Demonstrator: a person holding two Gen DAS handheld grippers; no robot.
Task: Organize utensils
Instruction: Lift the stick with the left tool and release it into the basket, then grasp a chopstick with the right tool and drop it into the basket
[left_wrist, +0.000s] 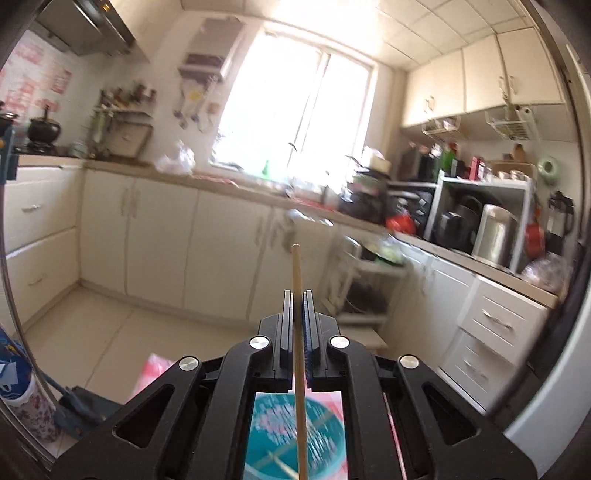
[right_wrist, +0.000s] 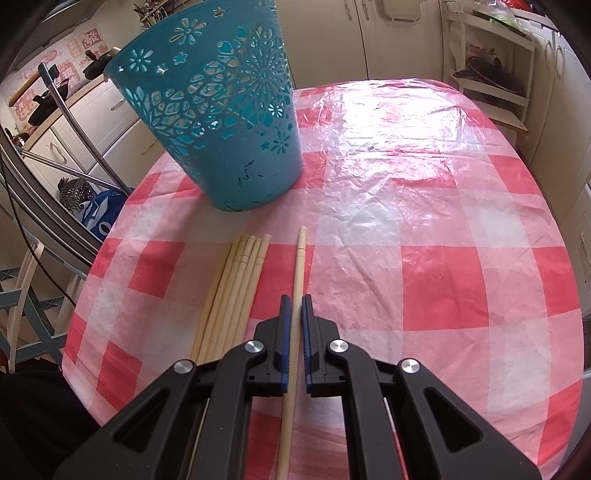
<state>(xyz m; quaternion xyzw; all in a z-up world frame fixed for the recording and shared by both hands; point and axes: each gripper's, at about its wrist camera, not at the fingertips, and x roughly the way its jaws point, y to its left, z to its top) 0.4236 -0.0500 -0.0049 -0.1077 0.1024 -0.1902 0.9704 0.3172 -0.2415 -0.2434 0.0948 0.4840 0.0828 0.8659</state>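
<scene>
The left hand-held gripper points nearly level across the kitchen, toward the cabinets under the window. Its jaws are closed on a single wooden chopstick, which runs straight along the line of the fingers and sticks out past their tips. Below this gripper, seen through its frame, lies the open mouth of the teal basket, blurred, with pale sticks showing inside it.

The right hand-held gripper tilts steeply down over the table, which is covered with a red and white checked plastic cloth. Its jaws are closed on another chopstick, whose far end reaches forward over the cloth toward the basket. Just to the left of that chopstick, near the table's left edge, a bundle of chopsticks lies flat and side by side on the cloth. The teal basket, with cut-out flower patterns in its wall, stands upright beyond the bundle, near the table's far left corner.
</scene>
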